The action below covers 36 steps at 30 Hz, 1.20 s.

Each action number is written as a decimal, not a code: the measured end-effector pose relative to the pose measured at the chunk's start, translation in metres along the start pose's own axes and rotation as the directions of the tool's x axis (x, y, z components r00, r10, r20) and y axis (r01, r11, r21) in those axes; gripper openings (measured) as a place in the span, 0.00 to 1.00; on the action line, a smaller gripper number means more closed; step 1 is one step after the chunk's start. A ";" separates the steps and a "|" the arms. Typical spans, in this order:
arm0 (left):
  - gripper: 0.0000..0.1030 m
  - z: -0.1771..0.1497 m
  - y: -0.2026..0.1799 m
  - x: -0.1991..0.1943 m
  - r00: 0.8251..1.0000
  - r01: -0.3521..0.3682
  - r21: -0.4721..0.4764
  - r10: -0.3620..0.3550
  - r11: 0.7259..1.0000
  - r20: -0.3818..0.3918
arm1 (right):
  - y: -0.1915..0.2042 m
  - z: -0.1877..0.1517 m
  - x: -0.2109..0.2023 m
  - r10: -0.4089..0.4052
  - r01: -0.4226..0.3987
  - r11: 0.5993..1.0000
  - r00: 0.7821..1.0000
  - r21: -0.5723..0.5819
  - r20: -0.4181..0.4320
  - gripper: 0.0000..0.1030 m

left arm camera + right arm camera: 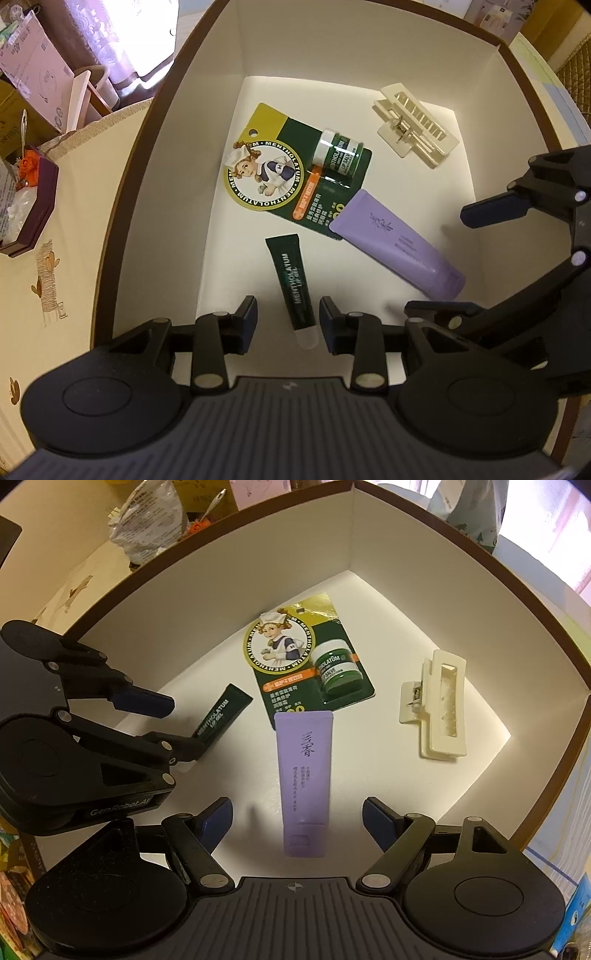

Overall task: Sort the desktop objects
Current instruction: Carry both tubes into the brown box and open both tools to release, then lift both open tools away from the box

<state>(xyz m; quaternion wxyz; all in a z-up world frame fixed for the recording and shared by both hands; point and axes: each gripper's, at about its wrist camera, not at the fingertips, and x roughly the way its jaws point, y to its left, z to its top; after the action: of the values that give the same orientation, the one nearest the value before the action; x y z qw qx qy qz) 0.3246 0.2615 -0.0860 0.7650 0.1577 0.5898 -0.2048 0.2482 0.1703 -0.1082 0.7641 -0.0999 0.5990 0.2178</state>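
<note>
Both grippers hang over a white box (177, 155) with a brown rim, and all four task things lie on its floor.

The left gripper (288, 319) is released: its two blue pads stand apart on either side of the dark green lip-gel tube (293, 282), near the tube's clear cap, and touch nothing. This tube lies at about 6 o'clock on the box floor in the left wrist view.

The right gripper (297, 821) is also released, its fingers wide open. The purple cream tube (304, 771) lies between them with its cap toward the camera (the pads are well apart from it). The flat end of this tube rests on the lower edge of the Mentholatum blister card (291, 653), which holds a small green jar (338, 668) and lies near the middle of the floor.

The cream hair clip (439, 705) lies alone at about 3 o'clock in the right wrist view, apart from the card.

Outside the box, at 9 o'clock in the left wrist view, a dark tray (37, 206) with small items stands on a pale tablecloth (66, 258).
</note>
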 end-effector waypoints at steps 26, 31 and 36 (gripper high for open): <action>0.50 -0.030 -0.017 -0.064 0.992 -0.083 -0.018 0.084 0.996 0.089 | 0.014 -0.027 -0.056 0.031 -0.023 0.998 0.992 -0.060 0.121 0.81; 0.63 -0.036 -0.026 -0.082 0.984 -0.128 -0.021 0.129 0.992 0.126 | 0.012 -0.038 -0.072 0.020 -0.009 0.998 0.985 -0.065 0.171 0.96; 0.66 -0.041 -0.033 -0.097 0.978 -0.143 -0.034 0.146 0.989 0.146 | 0.010 -0.047 -0.088 0.023 -0.011 0.998 0.982 -0.068 0.188 0.96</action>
<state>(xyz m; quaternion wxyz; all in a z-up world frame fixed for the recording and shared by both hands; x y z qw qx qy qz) 0.2524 0.2649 -0.0028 0.8214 0.1755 0.5207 -0.1528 0.1863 0.1409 -0.0356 0.8118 -0.0992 0.5170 0.2527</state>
